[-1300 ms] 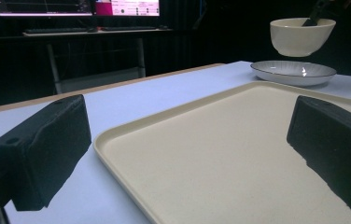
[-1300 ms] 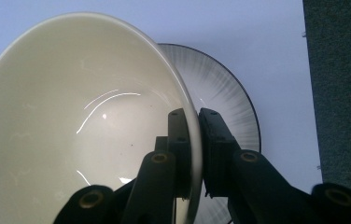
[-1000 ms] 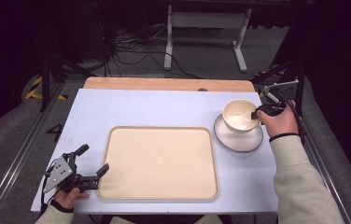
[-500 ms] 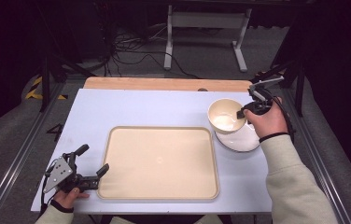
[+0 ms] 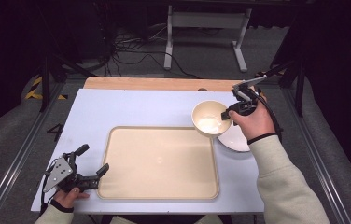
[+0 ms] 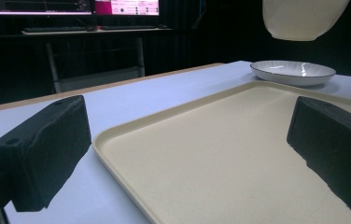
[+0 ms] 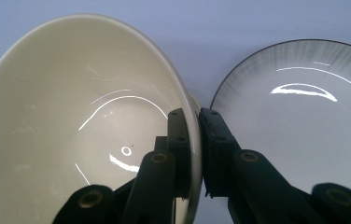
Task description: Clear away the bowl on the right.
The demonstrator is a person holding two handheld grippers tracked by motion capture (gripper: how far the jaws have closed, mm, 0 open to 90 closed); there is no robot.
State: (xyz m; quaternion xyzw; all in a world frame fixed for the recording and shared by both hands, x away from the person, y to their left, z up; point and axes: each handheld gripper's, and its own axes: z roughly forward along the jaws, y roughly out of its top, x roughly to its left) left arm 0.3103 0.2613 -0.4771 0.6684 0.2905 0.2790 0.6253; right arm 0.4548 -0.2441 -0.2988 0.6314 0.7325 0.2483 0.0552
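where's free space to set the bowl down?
The tray is bare across its whole surface. The table is open between the tray's far edge and the wooden strip. It is tight at the right, where the right gripper holds the bowl beside the plate.

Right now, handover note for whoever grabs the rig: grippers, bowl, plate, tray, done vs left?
Right gripper: shut on the cream bowl, one jaw inside the rim, one outside; bowl held in the air.
Left gripper: open, holding nothing, at the near left corner of the beige tray.
White plate: on the table, right of the tray, bare.
Done: bowl lifted off the plate.
Left: probably set the bowl down on the tray.
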